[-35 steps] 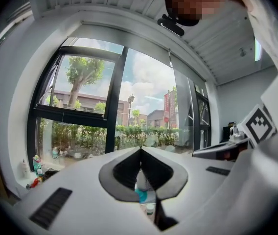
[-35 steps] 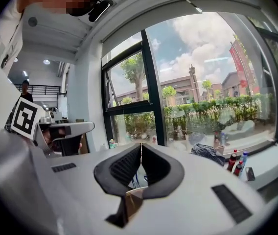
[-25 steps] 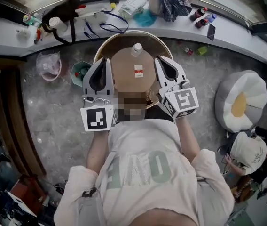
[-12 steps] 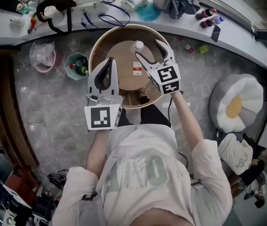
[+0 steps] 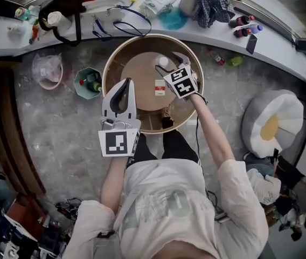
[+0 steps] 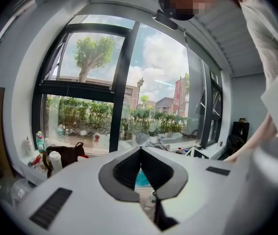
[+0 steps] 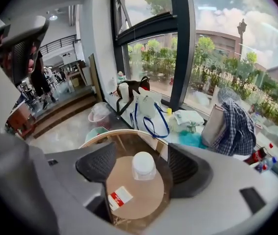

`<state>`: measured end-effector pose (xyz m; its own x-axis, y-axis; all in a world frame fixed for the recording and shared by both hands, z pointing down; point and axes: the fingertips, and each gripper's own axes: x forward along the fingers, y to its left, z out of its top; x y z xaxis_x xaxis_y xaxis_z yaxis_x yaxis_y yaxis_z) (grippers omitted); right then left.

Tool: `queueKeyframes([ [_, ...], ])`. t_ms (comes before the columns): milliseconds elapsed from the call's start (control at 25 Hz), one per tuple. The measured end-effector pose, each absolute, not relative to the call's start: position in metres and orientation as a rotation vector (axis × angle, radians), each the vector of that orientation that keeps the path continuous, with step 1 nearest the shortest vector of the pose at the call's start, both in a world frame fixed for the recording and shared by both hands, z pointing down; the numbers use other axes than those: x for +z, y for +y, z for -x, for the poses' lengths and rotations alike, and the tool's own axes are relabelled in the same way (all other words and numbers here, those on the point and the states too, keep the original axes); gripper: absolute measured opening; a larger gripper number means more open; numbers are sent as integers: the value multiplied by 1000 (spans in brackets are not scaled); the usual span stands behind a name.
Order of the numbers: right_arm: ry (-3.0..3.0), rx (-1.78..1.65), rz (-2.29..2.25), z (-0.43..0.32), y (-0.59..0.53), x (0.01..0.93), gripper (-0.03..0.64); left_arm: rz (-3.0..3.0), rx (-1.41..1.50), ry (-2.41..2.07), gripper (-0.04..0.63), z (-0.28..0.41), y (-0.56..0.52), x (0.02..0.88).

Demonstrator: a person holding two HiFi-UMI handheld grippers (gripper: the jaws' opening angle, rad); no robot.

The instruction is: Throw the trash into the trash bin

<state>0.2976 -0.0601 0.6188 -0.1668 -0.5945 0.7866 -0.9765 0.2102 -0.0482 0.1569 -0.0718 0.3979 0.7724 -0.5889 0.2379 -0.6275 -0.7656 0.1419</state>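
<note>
Head view: the round table (image 5: 110,63) lies straight ahead, a wooden rim around a lower wooden disc. On the far part of that disc stands a white-capped bottle (image 5: 164,61). A small red-and-white card (image 5: 160,87) lies nearer the table's centre. The right gripper (image 5: 167,61) hangs over the table directly above the bottle. Its jaws are opening, and the bottle shows in the gap between them, clear of both pads. The left gripper (image 5: 127,81) is over the table's near-left rim, its jaw tips pressed together on nothing. On the floor just left of the table stands a green bin (image 5: 81,79) with things in it, and farther left a pink bin (image 5: 41,74) lined with a bag.

Left gripper view: the left gripper (image 6: 140,151) faces the window (image 6: 100,82) beyond the table, its tips meeting and empty.

Right gripper view: the right gripper (image 7: 140,152) looks down on the table (image 7: 114,133). The bottle (image 7: 144,166), probably clear plastic though the picture is soft, stands between the spread pads without contact. The card (image 7: 121,198) lies on the disc near it. The green bin (image 7: 96,131) shows just beyond the table's rim.
</note>
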Motion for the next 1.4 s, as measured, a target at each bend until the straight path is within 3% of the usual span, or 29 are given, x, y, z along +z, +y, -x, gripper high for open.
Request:
queueKeyframes([
  [640, -1701, 872, -1266, -287, -60, 702, 325, -2693, 320, -1014, 11, -131, -77, 426],
  [680, -1684, 871, -1279, -291, -59, 703, 298, -2694, 314, -1015, 11, -131, -77, 425],
  [720, -1668, 869, -1293, -293, -59, 703, 206, -2695, 303, -1018, 11, -131, -78, 423],
  [920, -1665, 841, -1287, -294, -56, 701, 198, -2700, 276, -1020, 11, -129, -80, 418],
  [1400, -1801, 689, -1596, -293, -97, 551, 198, -2768, 209, -1016, 11, -128, -75, 381],
])
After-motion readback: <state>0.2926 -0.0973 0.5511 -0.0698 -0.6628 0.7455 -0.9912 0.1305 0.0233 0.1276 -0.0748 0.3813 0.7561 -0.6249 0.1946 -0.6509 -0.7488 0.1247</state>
